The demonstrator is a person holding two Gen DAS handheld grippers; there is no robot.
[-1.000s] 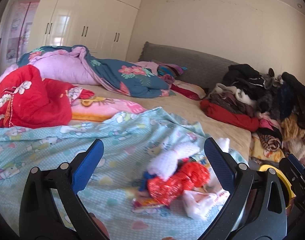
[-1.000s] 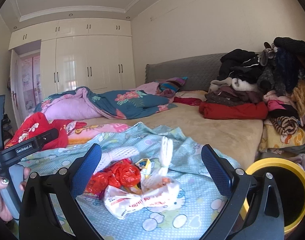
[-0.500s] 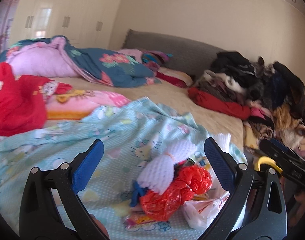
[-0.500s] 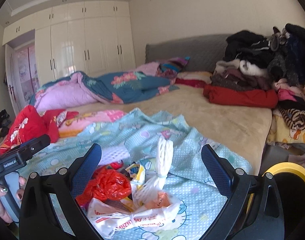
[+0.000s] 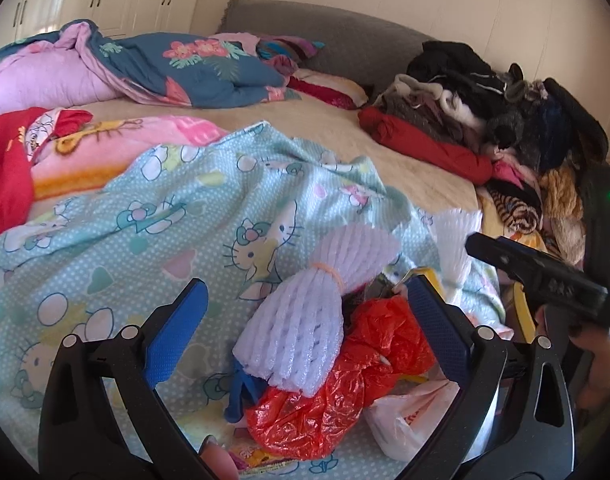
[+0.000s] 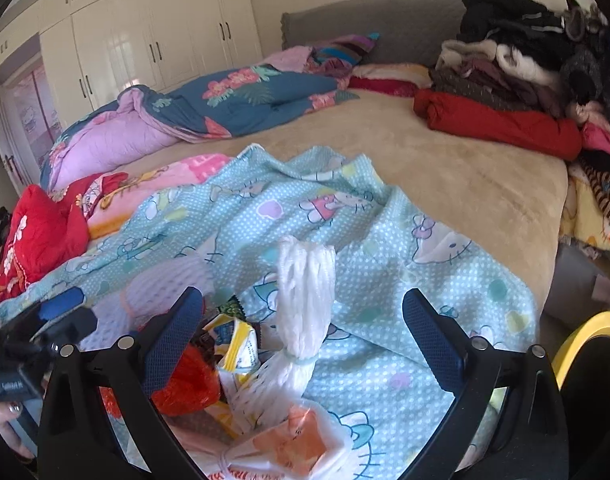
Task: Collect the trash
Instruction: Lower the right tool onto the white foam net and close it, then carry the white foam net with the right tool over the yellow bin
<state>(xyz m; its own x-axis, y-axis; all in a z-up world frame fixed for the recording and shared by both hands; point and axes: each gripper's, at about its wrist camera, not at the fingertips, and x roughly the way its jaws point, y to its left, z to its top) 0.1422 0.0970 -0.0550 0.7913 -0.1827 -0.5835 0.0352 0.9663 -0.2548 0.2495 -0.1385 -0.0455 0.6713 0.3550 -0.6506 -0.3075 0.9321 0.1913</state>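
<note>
From the left wrist, the left gripper (image 5: 307, 320) stands spread wide and grasps nothing, its blue pads flanking the near trash heap: a white foam net (image 5: 305, 332) lying over a crumpled red plastic bag (image 5: 345, 384), with a white printed bag (image 5: 413, 416) at the right, probably lined up for a first pick. From the right wrist, the right gripper (image 6: 303, 330) is likewise released, framing an upright tied foam net (image 6: 305, 308) and a yellow wrapper (image 6: 239, 344); a yellow bin (image 6: 581, 340) waits at the near right, handy for drops. The heap rests on a pale blue cartoon blanket (image 6: 385, 248) over a beige bed (image 6: 465, 176), clothes piled far right, white wardrobes (image 6: 145, 52) far left.
</note>
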